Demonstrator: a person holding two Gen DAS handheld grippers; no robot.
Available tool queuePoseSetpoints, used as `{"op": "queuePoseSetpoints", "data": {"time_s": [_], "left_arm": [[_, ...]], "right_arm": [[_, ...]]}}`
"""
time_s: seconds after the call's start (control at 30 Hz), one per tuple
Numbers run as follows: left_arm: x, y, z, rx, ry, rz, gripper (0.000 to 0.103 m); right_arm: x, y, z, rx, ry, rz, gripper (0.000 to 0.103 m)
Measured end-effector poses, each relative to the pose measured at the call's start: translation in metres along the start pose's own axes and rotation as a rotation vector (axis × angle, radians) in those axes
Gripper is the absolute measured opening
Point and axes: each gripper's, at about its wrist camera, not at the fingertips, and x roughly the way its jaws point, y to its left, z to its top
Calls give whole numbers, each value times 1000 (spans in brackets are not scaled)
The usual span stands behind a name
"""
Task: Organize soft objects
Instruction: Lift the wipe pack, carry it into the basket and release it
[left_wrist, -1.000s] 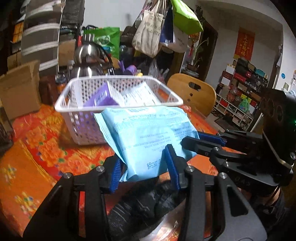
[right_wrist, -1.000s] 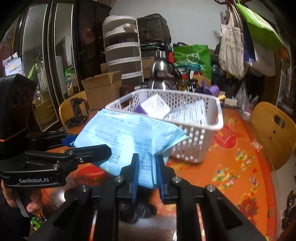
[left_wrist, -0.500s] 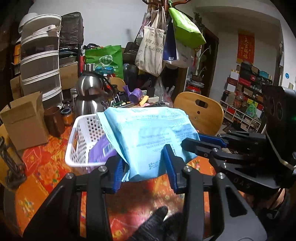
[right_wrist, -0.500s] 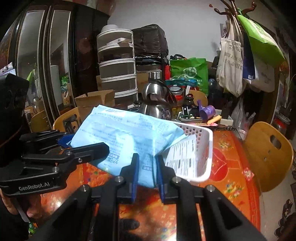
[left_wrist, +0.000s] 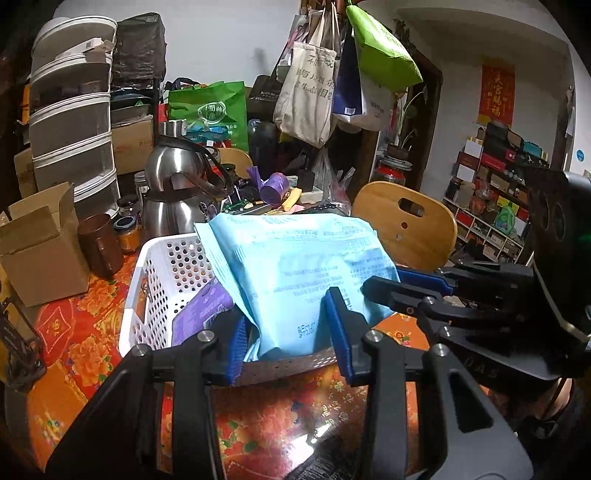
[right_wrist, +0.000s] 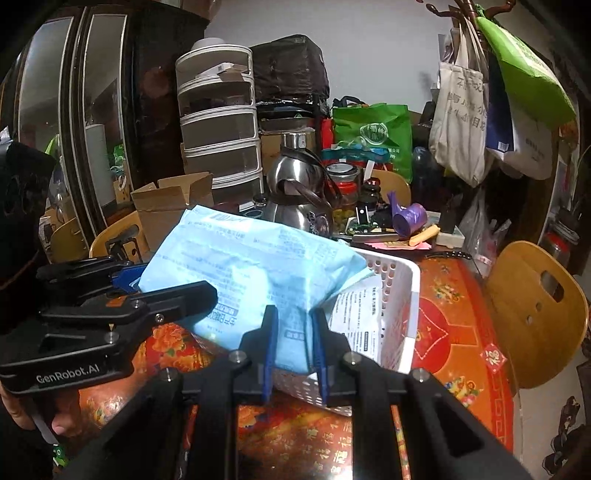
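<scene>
A soft light-blue pack (left_wrist: 295, 266) hangs above the white perforated basket (left_wrist: 166, 266), held by both grippers. My left gripper (left_wrist: 288, 332) is shut on the pack's near edge, blue pads pressing both sides. My right gripper (right_wrist: 293, 332) is shut on another part of the same pack (right_wrist: 255, 269), pinching it into a narrow fold. In the basket (right_wrist: 399, 295) lie a purple packet (left_wrist: 201, 314) and a white printed packet (right_wrist: 362, 321). The right gripper (left_wrist: 399, 284) shows at the right of the left wrist view, the left gripper (right_wrist: 173, 291) at the left of the right wrist view.
The basket stands on a round table with an orange floral cloth (left_wrist: 85, 343). Behind it are a steel kettle (left_wrist: 177, 195), a brown cup (left_wrist: 99, 243), jars, a cardboard box (left_wrist: 40, 243) and clutter. Wooden chairs (right_wrist: 535, 314) stand around the table; bags hang above.
Both grippers have carried the blue pack up and forward. It was in front of the basket below its rim; now it hangs over the basket's opening.
</scene>
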Motion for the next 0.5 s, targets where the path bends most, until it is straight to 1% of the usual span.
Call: {"op": "queuePoseSetpoints", "data": {"time_s": [0.2,0.5], "left_arm": [[15,4,4,-1,8,4,37],[58,15,14,-18,47,6,37]], "right_arm": [[11,-6,5,0,8,-7,16],[44,-24,11,12,38,-18,16]]}}
